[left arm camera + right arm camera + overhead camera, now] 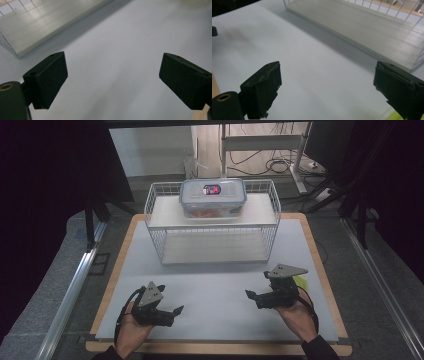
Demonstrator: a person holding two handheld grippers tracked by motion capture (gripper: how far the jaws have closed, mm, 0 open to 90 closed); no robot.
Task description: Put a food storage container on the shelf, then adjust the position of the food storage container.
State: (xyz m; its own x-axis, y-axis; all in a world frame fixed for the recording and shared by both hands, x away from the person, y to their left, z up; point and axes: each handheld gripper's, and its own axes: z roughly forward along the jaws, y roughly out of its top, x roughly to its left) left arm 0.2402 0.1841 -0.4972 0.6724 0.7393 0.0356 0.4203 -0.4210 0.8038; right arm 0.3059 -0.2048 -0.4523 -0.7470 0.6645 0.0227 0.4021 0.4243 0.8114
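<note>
A clear plastic food container (pixel 213 197) with a blue-edged lid and a red and blue label stands on the upper shelf of a white wire rack (pixel 215 220). My left gripper (pixel 171 299) rests low over the white mat at the front left, held by a hand. Its jaws are wide apart with nothing between them (pixel 113 77). My right gripper (pixel 256 286) is at the front right, also open and empty (pixel 327 87). Both point toward the middle of the mat, short of the rack's lower shelf (pixel 367 27).
The rack stands at the back of a white mat (pixel 215 290) on a wooden-edged table (pixel 320 265). A small yellow-green item (pixel 300 281) lies beside my right hand. Metal rails (pixel 70 295) run along both sides of the table.
</note>
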